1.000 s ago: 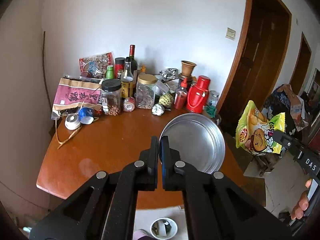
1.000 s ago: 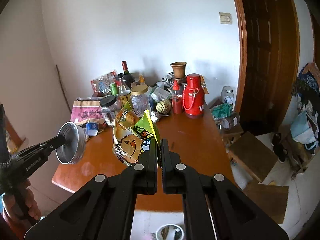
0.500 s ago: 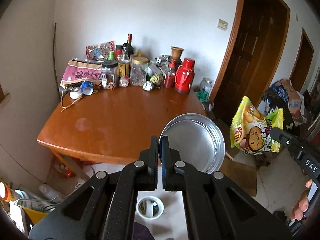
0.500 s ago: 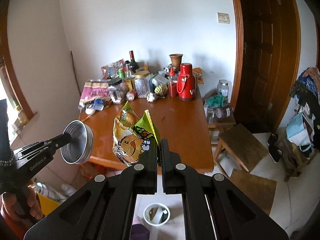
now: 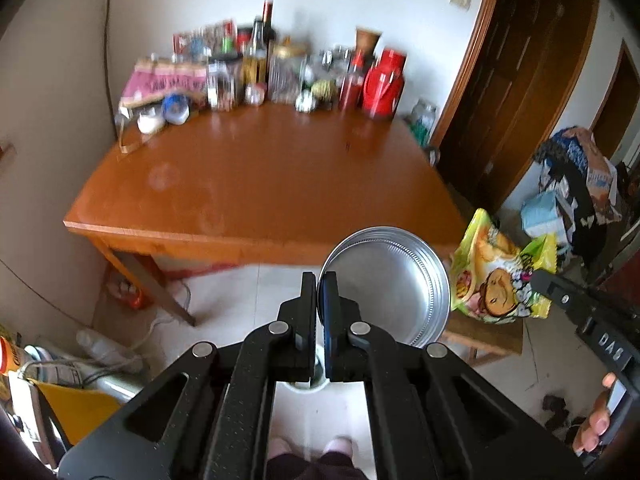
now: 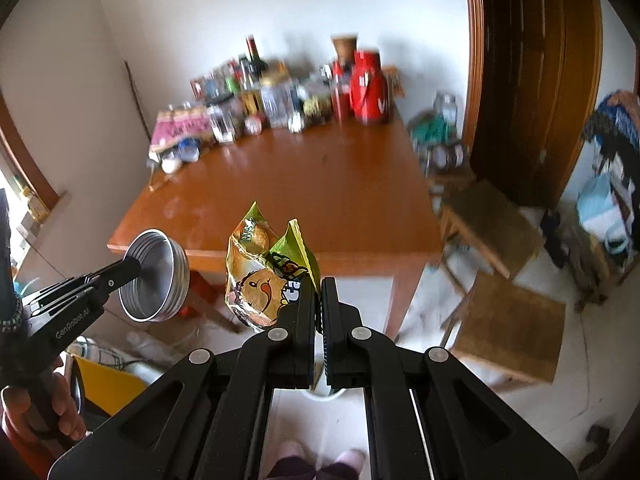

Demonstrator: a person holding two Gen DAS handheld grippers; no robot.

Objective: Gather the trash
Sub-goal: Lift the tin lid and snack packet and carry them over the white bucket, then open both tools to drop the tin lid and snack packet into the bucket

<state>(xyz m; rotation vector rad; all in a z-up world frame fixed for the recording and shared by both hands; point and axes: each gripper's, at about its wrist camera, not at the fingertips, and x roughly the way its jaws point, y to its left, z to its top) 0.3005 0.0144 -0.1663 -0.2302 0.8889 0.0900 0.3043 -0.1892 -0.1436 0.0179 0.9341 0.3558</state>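
aluminium tin (image 5: 390,284) pinched by its rim in the left gripper (image 5: 319,280), jaws shut; snack bag (image 6: 266,276) clamped in the right gripper (image 6: 319,284). both near the bench (image 5: 256,184) edge, over the floor bin (image 5: 306,384). lower well over the bin before letting go.

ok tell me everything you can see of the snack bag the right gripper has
The snack bag is crinkled glossy foil, yellow-green, printed with a cartoon face and round biscuit pictures. Its top is torn open into two upright points and it looks flattened, probably empty. The right gripper is shut on its lower right edge, holding it upright in the air in front of the wooden table. Nothing else touches it; the metal lid in the left gripper hangs apart.
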